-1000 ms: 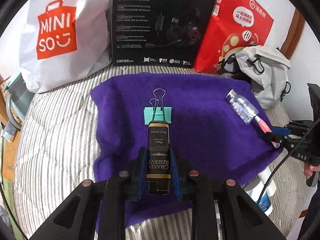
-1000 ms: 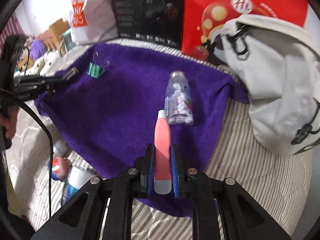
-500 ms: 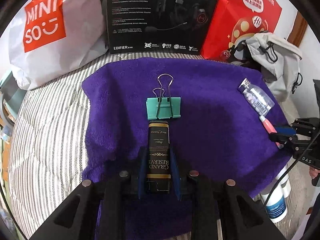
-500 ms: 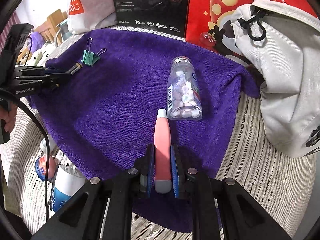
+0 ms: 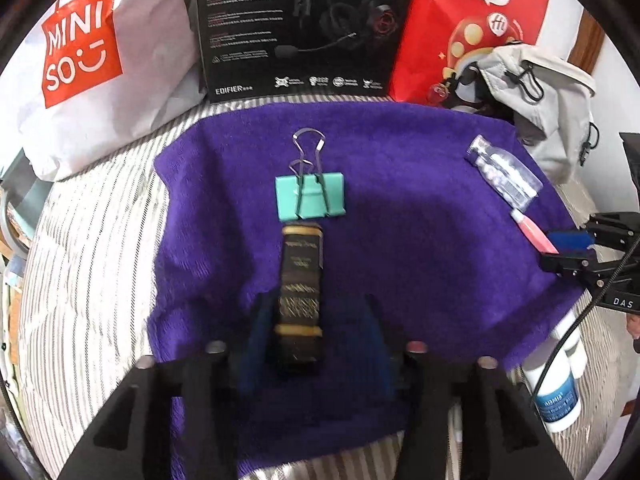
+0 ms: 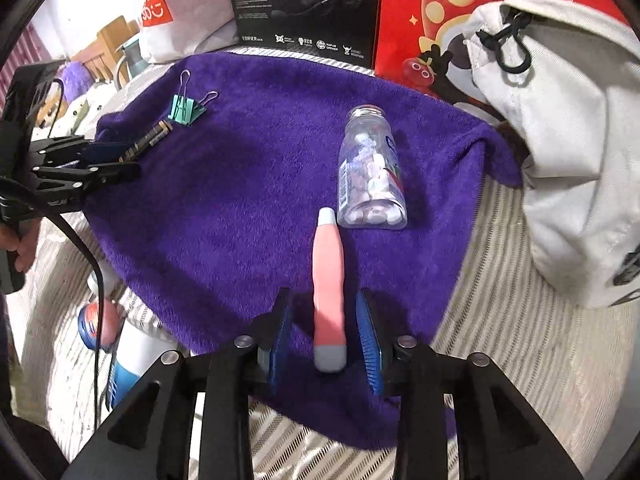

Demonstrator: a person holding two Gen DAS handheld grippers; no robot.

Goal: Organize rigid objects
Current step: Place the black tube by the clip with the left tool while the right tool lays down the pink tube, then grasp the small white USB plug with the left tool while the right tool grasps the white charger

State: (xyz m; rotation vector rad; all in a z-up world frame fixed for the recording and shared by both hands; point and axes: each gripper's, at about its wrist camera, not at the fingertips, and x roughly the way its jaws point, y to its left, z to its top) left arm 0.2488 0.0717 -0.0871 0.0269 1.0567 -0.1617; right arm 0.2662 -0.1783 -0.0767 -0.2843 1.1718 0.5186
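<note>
My left gripper (image 5: pixel 316 312) stands open on the purple towel (image 5: pixel 400 240). A black-and-gold bar (image 5: pixel 300 288) lies loose between its fingers, its far end touching a teal binder clip (image 5: pixel 310 196). My right gripper (image 6: pixel 324 304) is open too. Between its blue pads lies a pink tube (image 6: pixel 330 276), tip next to a clear bottle of white pellets (image 6: pixel 370 172) that rests on its side. From the right wrist view, the left gripper (image 6: pixel 116 160), bar (image 6: pixel 150 140) and clip (image 6: pixel 186 110) are at the towel's left edge.
At the back stand a white Miniso bag (image 5: pixel 88 60), a black headset box (image 5: pixel 300 28) and a red bag (image 5: pixel 472 20). A grey backpack (image 6: pixel 560 140) crowds the right side. White bottles (image 5: pixel 556 392) lie on the striped bedding (image 5: pixel 88 280) off the towel's near edge.
Both grippers have opened. The black-and-gold bar and the pink tube, held half a second ago, now lie free on the towel between the fingers.
</note>
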